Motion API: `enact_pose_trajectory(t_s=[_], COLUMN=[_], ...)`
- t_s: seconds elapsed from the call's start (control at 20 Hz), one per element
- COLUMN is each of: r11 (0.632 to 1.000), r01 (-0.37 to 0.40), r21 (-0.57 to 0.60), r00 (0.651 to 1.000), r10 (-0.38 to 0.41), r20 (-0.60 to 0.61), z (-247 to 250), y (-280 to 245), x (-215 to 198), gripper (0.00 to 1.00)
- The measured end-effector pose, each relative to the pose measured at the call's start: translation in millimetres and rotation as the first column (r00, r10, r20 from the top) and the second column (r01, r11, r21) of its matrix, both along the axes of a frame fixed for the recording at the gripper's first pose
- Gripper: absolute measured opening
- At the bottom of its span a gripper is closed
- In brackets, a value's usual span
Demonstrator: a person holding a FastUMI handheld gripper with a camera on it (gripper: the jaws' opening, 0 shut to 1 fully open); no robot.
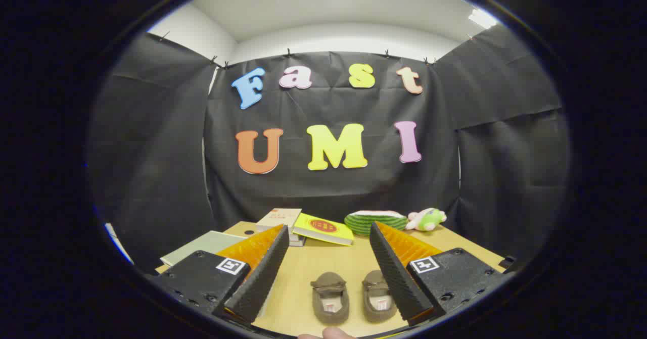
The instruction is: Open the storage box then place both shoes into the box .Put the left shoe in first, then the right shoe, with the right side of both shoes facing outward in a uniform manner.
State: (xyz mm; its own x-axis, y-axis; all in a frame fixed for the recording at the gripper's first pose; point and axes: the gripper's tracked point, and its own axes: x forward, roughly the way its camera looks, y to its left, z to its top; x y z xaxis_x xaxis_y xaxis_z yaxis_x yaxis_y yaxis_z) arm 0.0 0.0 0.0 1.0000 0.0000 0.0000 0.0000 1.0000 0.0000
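Shoes, two brown ones, lie side by side on the wooden table (323, 258), the left shoe (330, 297) and the right shoe (379, 295). Our gripper (328, 258) is spread wide and grasps nothing; both shoes are between its fingers (263, 273). Beyond them we see a yellow book (323, 229) and a green plush toy (427, 219).
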Motion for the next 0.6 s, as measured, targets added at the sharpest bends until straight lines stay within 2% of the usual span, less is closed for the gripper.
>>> enact_pose_trajectory(t_s=[0.25, 0.6], r11=[1.0, 1.0], r01=[-0.019, -0.006], r21=[-0.011, 0.0], r00=[1.0, 1.0], r10=[0.019, 0.006], r20=[0.0, 0.004], z=[-3.2, -2.2], y=[12.2, 8.4], x=[1.2, 1.9], gripper=[1.0, 1.0])
